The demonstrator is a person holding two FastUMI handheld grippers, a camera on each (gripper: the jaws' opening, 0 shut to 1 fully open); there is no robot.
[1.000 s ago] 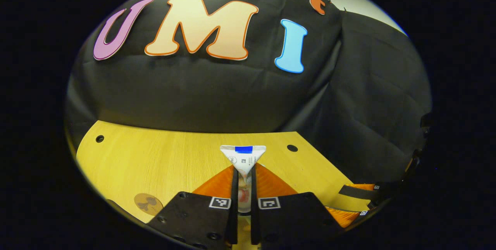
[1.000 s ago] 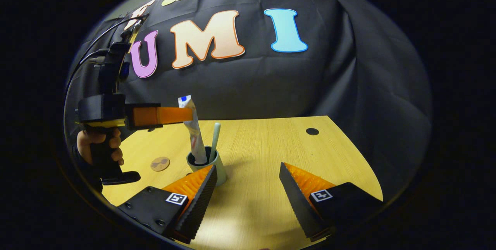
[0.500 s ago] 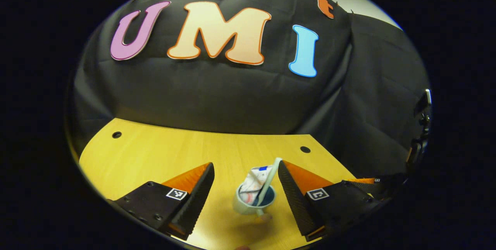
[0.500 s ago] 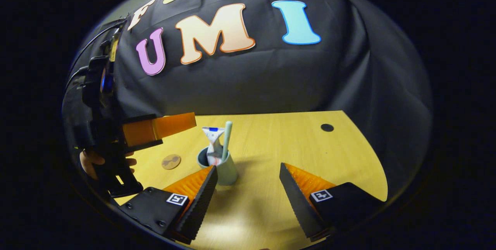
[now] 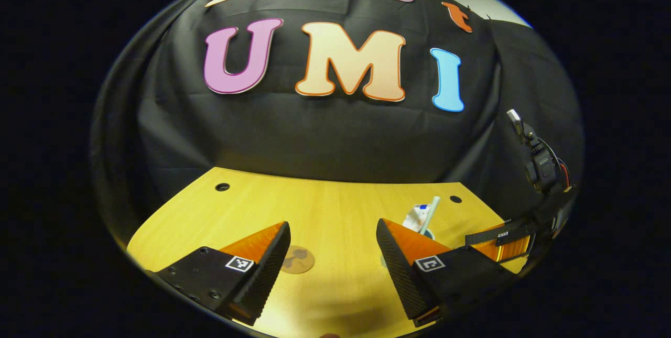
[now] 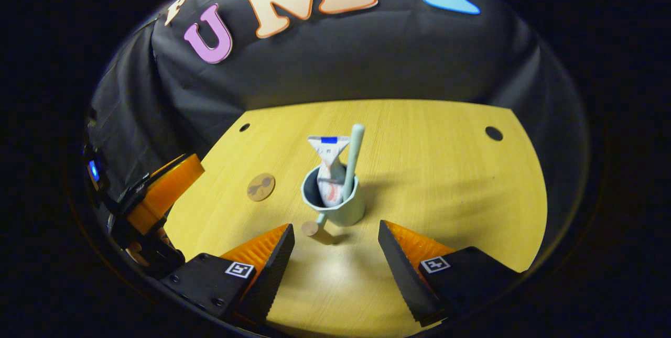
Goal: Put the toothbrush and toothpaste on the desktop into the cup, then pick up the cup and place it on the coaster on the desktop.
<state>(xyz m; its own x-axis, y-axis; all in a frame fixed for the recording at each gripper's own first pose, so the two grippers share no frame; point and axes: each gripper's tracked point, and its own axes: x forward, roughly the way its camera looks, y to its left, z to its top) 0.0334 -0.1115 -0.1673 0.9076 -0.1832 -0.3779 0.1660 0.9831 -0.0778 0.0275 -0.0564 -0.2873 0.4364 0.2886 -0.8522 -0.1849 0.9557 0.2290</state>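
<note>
Currently listed, taking the pale blue-green round cup (image 6: 335,203) as the landmark: it stands upright on the yellow wood-grain desktop (image 6: 445,181), with a small handle with a round knob end (image 6: 312,227) sticking out from its base toward the right gripper's camera. Inside the cup, a white crimped-end toothpaste tube with a blue mark and red print (image 6: 329,170) stands with its flat end up, and just beside it on the right a slim pale green toothbrush handle (image 6: 353,155) leans up over the rim. Left of the cup and well apart from it, a small round brown coaster with a dark figure on it (image 6: 260,187) lies flat on the desktop, bare. Right gripper (image 6: 335,246): jaws spread wide and holding nothing, fingertips low and near the cup on the camera side, one to each side of the handle, touching neither cup nor handle. Left gripper (image 5: 333,246): jaws likewise wide apart and holding nothing, hanging above the desktop; seen from the right gripper view it sits at the far left (image 6: 157,194), beyond the coaster from the cup. In the left gripper view the coaster (image 5: 297,259) lies between the fingertips, close to the left finger, while the cup (image 5: 427,232) is mostly hidden behind the right finger, with the toothpaste tube (image 5: 415,216) and toothbrush (image 5: 431,211) rising from it; the right gripper's finger (image 5: 506,241) shows just beyond the cup at the right edge. Two dark round holes (image 6: 493,133) mark the desktop behind the cup.
</note>
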